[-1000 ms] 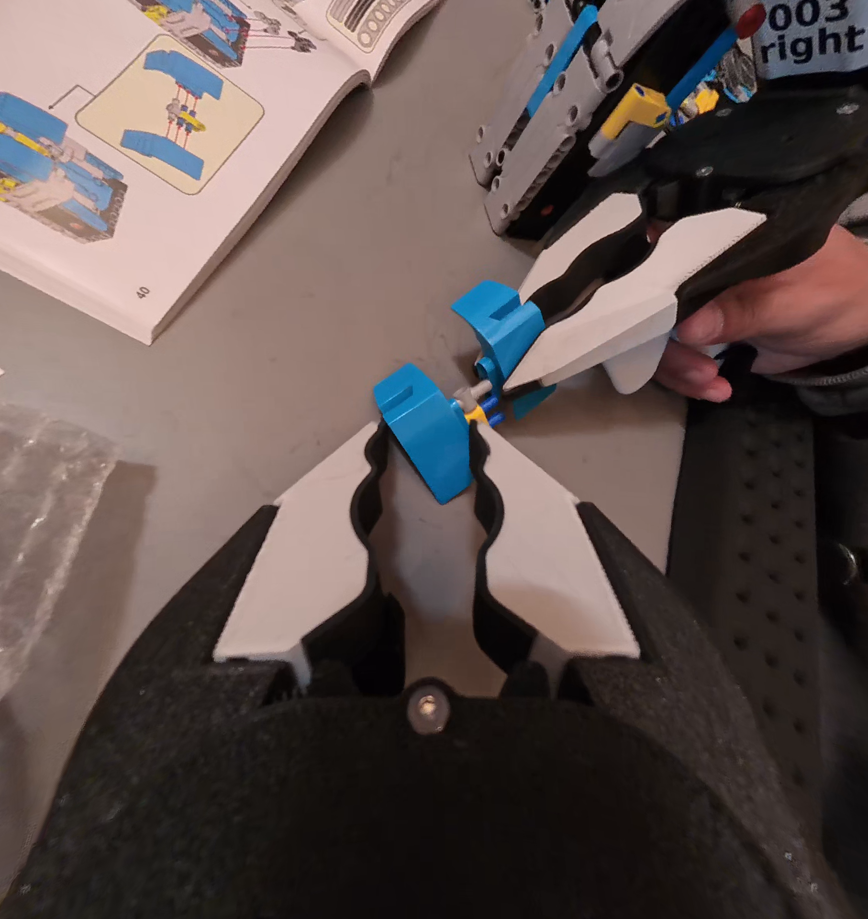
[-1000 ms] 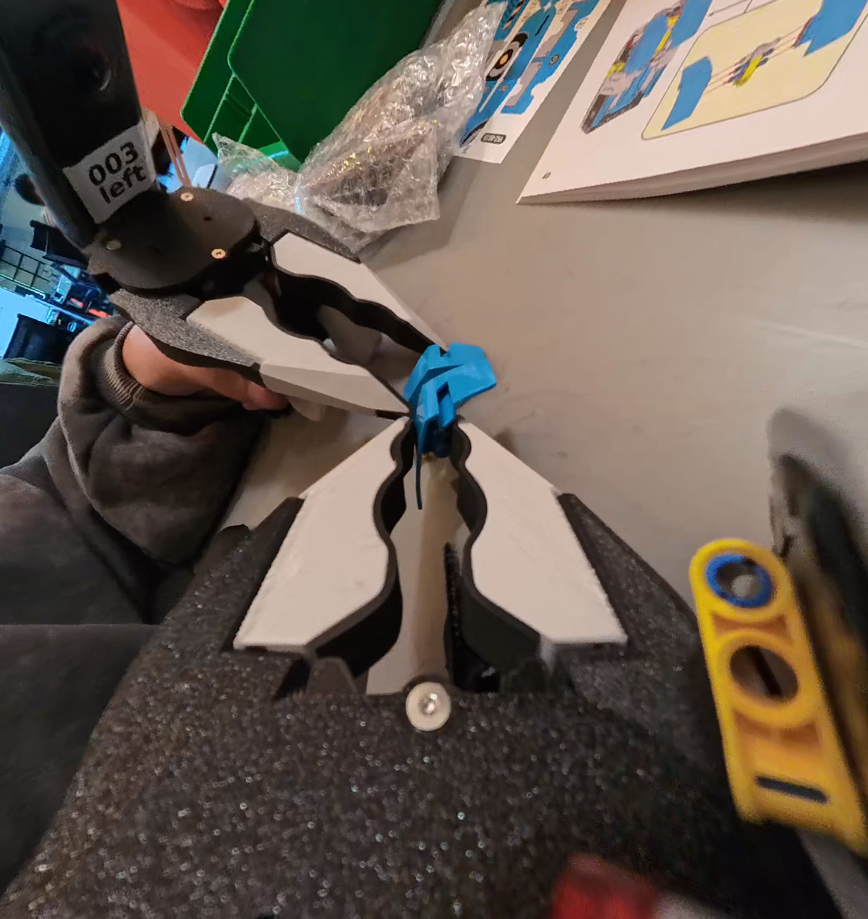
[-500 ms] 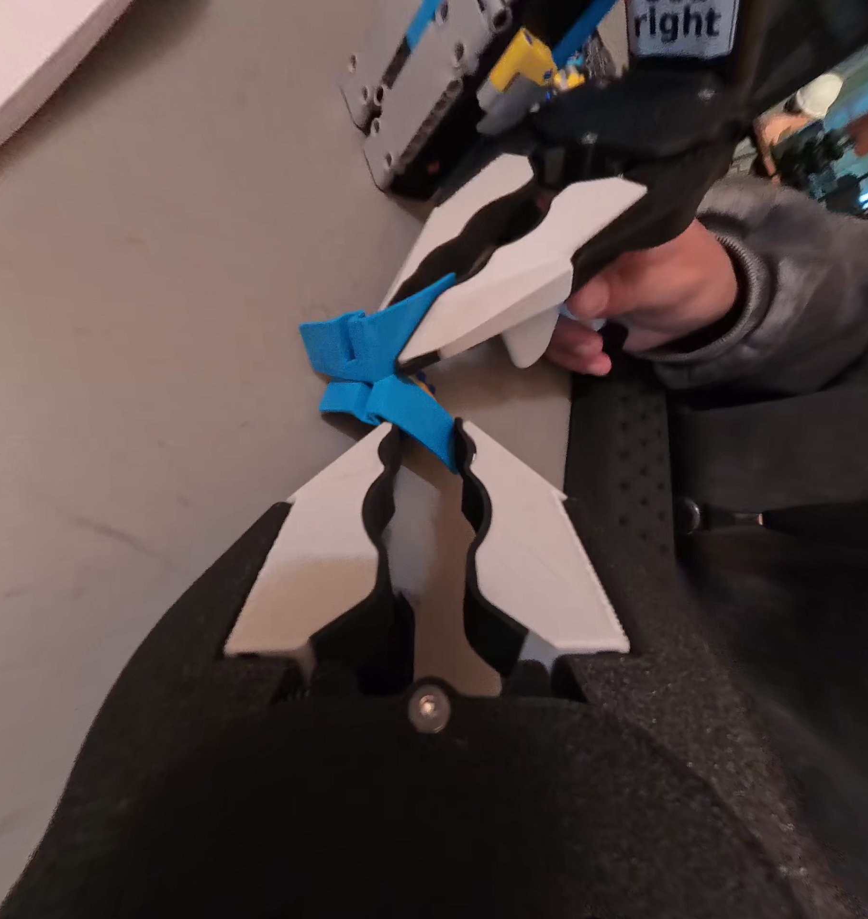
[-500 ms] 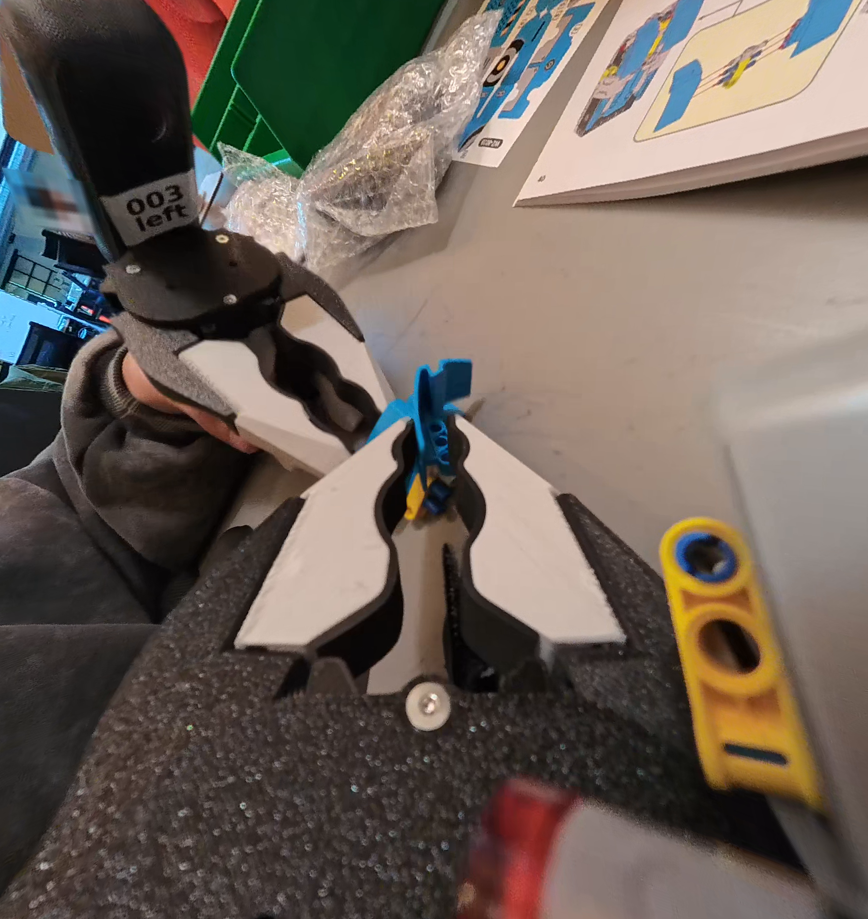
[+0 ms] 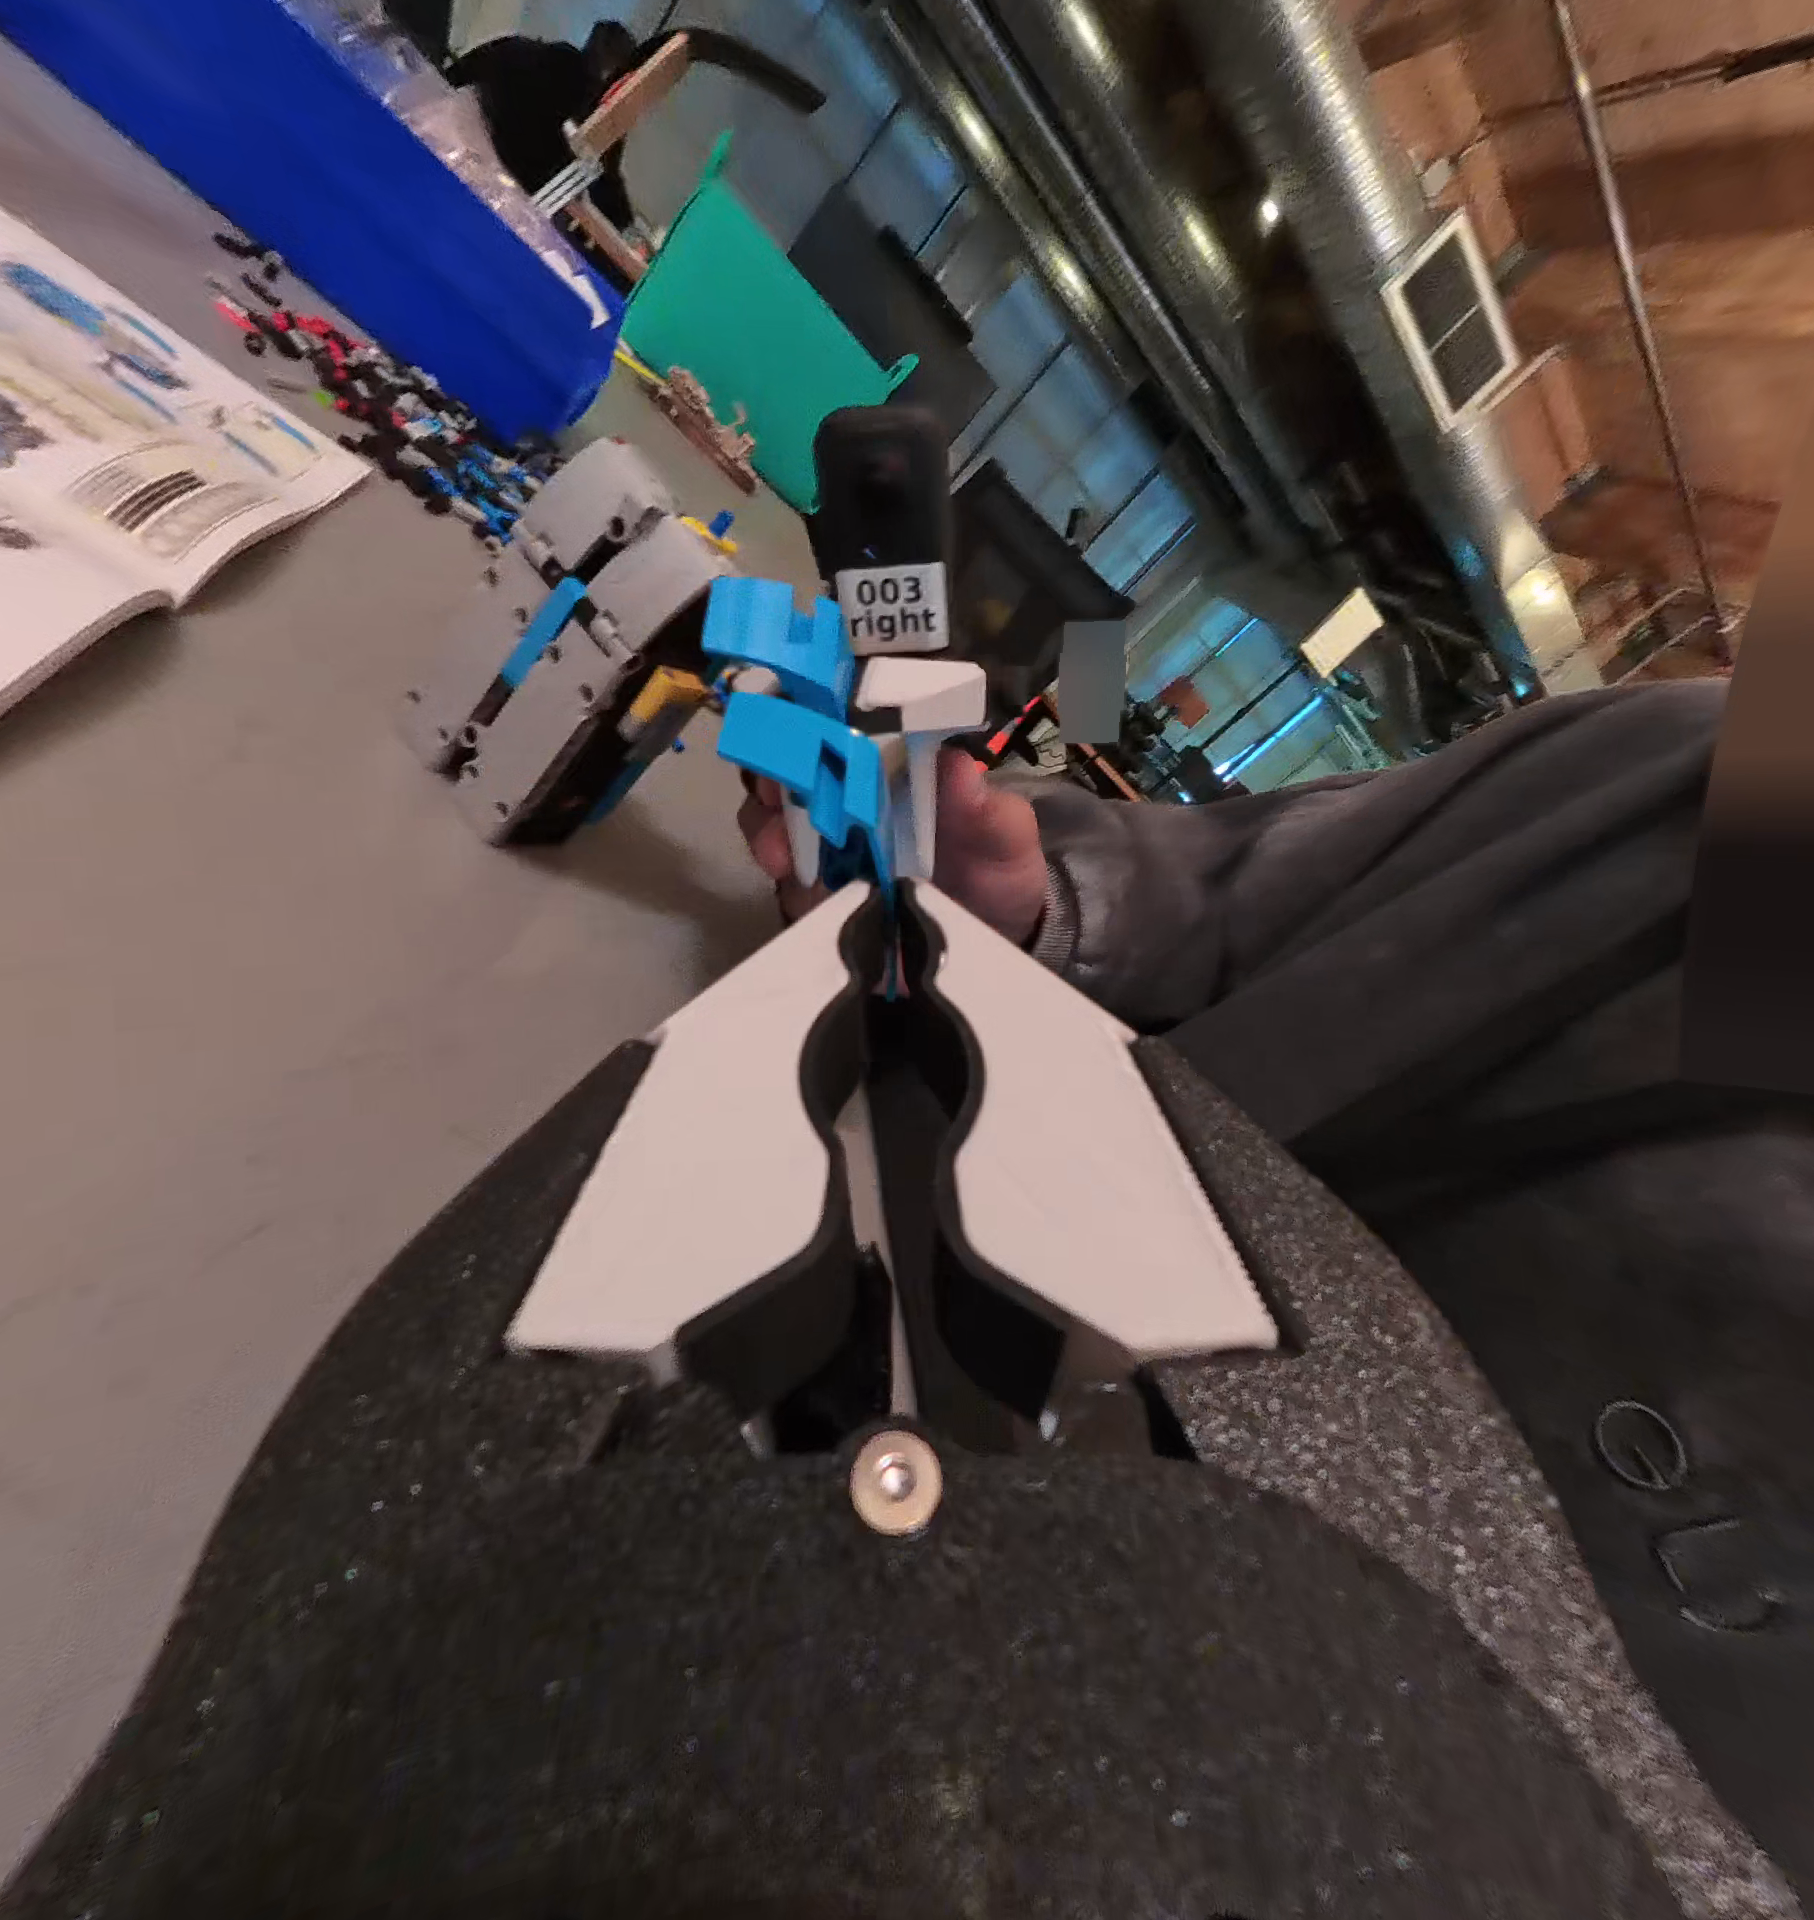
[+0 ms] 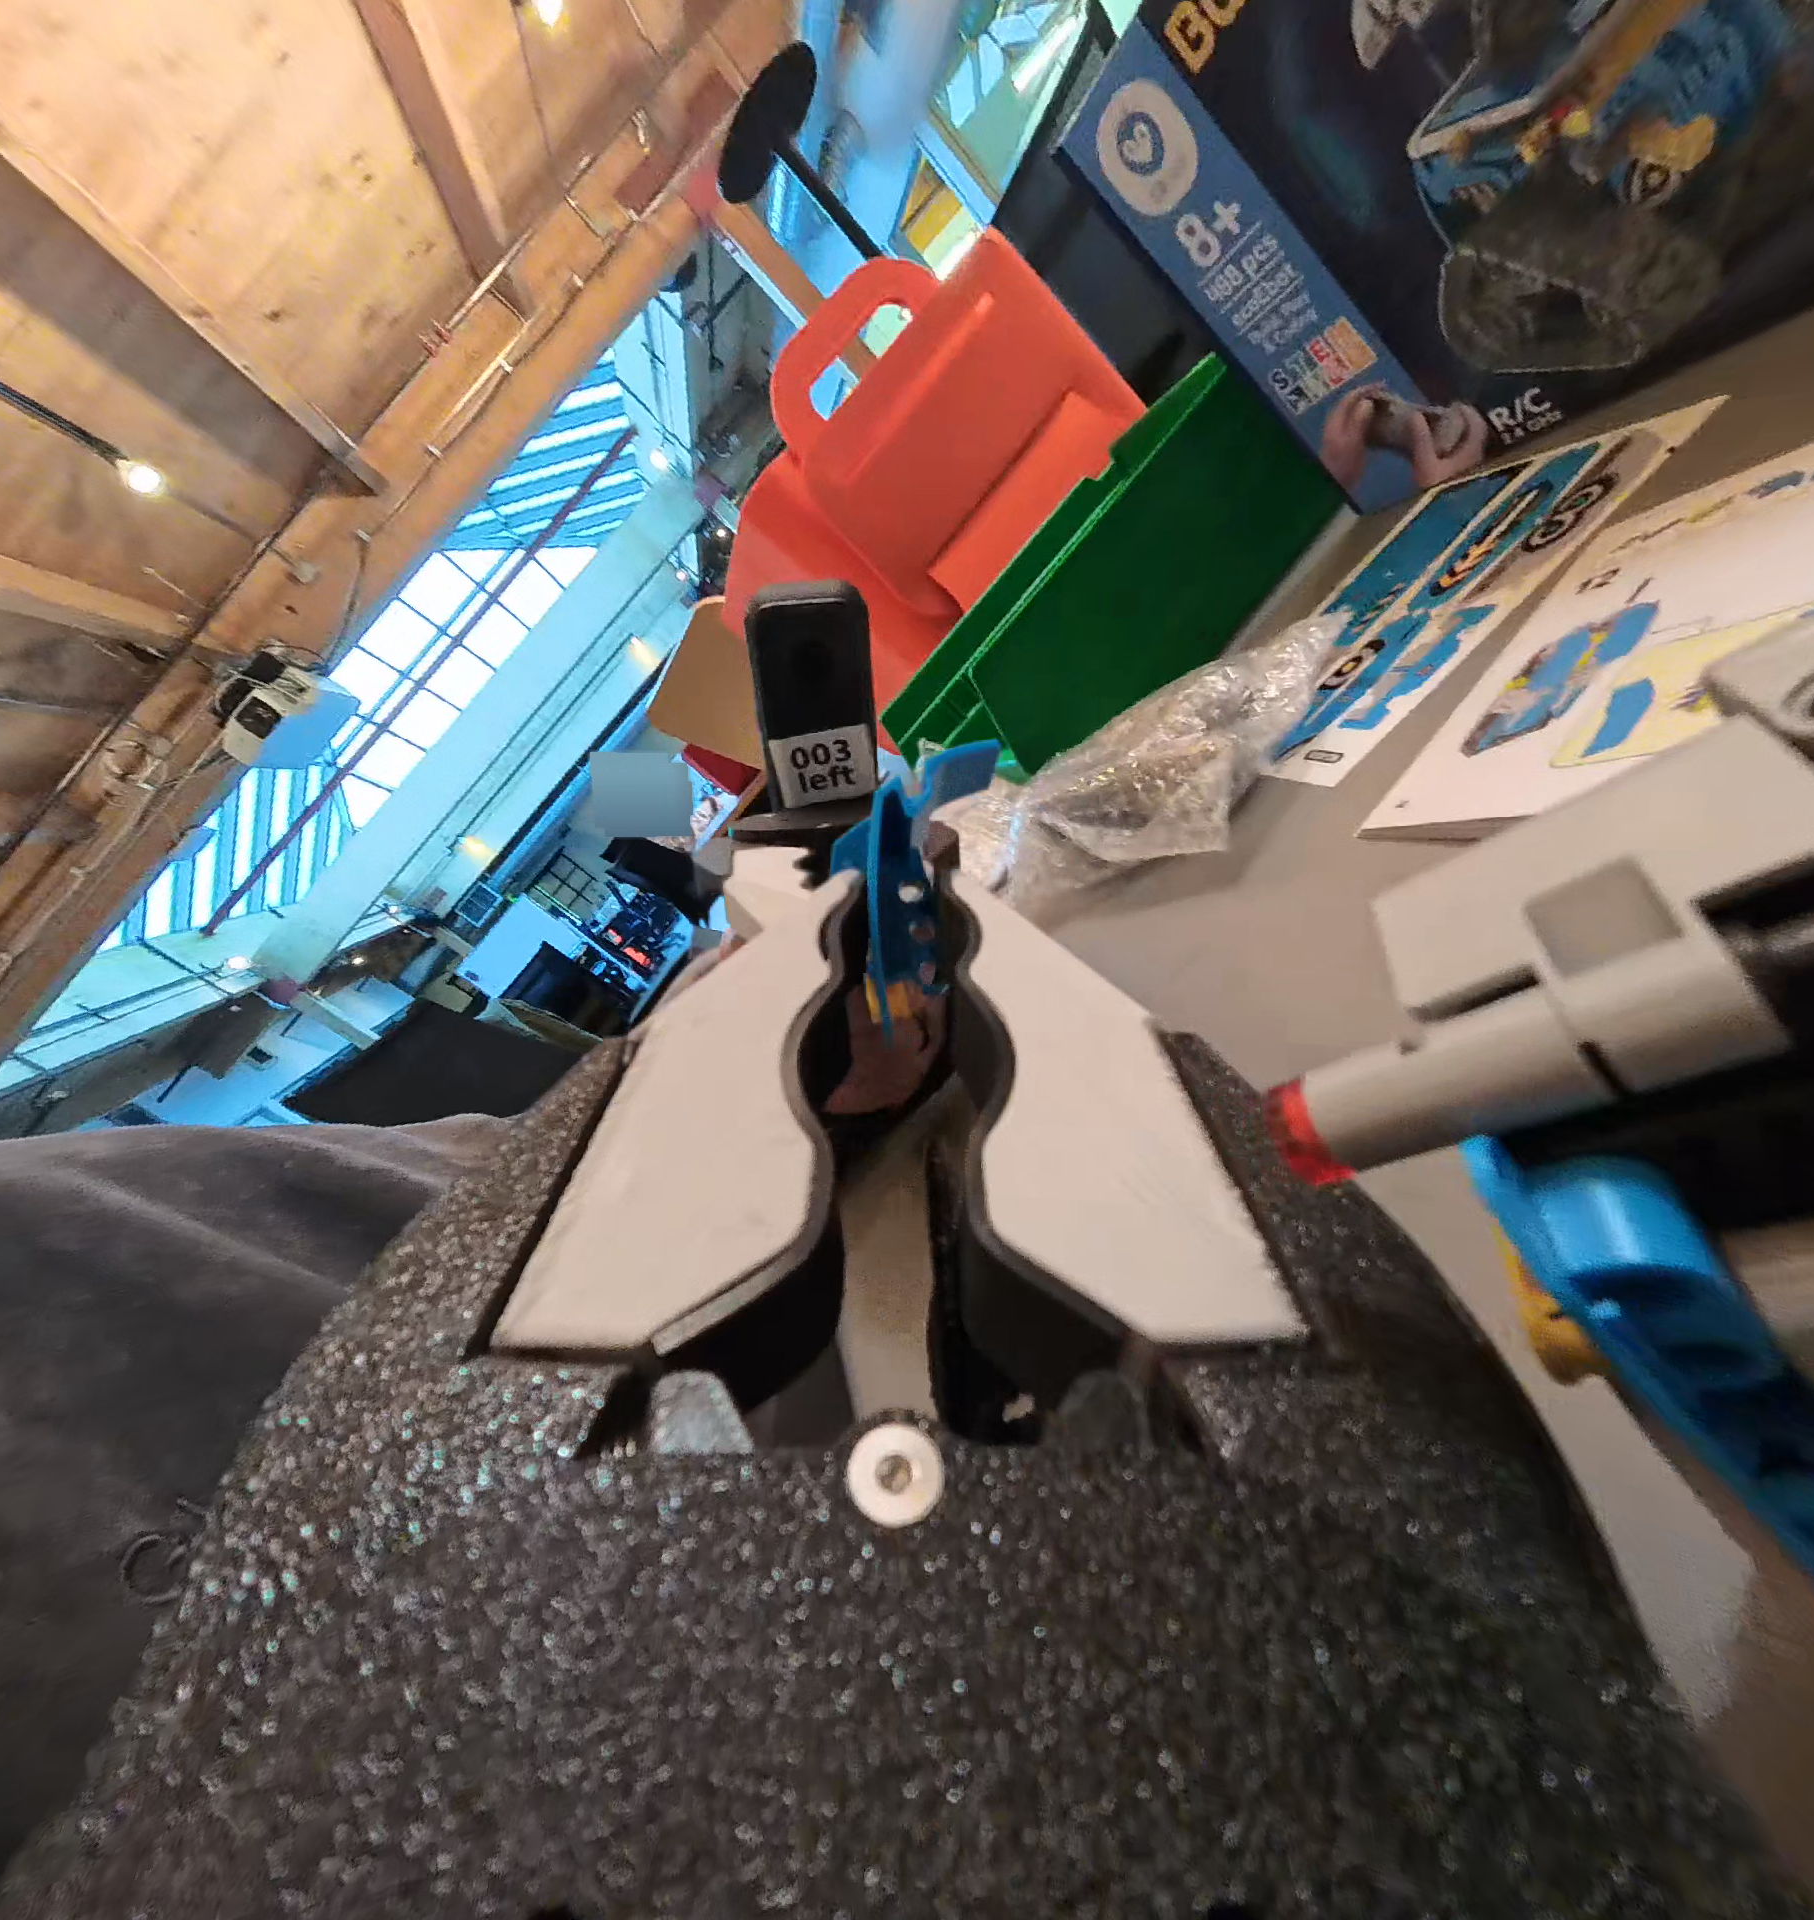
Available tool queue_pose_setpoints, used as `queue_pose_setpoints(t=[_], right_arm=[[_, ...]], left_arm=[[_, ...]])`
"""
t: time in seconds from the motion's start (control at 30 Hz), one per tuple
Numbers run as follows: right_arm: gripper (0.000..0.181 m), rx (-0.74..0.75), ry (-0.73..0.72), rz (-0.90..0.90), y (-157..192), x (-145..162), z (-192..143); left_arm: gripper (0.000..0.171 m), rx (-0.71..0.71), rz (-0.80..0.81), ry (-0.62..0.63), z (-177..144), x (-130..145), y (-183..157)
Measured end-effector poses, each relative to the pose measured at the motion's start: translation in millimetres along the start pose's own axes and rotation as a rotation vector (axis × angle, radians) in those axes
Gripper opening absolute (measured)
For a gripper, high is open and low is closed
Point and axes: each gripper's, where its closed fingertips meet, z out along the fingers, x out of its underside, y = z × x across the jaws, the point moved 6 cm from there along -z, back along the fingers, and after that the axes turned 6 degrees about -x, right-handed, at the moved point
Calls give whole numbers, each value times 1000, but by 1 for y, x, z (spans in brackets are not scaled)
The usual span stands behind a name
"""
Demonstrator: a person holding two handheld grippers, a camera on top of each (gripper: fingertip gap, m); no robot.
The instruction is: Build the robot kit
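— Two blue panel pieces, both lifted off the desk (image 5: 207, 987): I pinch the lower blue panel (image 5: 815, 764) between my left gripper (image 5: 890, 902) tips, jaws narrowed onto its thin edge.

— And the other one?

— My right gripper (image 6: 898, 883) clamps the upper blue panel (image 5: 773, 636), jaws closed narrowly on it. The two panels sit touching, one above the other; what joins them I cannot tell.

— What lies around?

— One partly built grey model (image 5: 581, 665) just behind the panels, one open instruction booklet (image 5: 103, 488) toward the desk's far left edge, and a scatter of loose small parts (image 5: 383, 405) beyond it.

— Containers?

— One green bin (image 6: 1111, 613) and one orange case (image 6: 934, 447) at the far edge; their contents are hidden. One crumpled plastic bag (image 6: 1121, 790) lies beside the bin, and one printed box (image 6: 1454, 208) stands behind.
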Motion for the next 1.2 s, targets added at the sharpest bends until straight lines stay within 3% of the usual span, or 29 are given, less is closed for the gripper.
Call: queue_pose_setpoints(t=[0.1, 0.27, 0.57, 1.2], right_arm=[[12, -88, -26, 14, 10, -2, 1], [11, -104, -34, 46, 8, -2, 1], [11, -53, -38, -25, 7, -4, 2], [12, -82, -34, 56, 3, -3, -1]], left_arm=[[0, -5, 16, 4, 2, 1, -3], [0, 4, -6, -31, 1, -1, -2], [0, 26, -76, -81, 2, -2, 1], [0, -58, 1, -77, 12, 5, -1]])
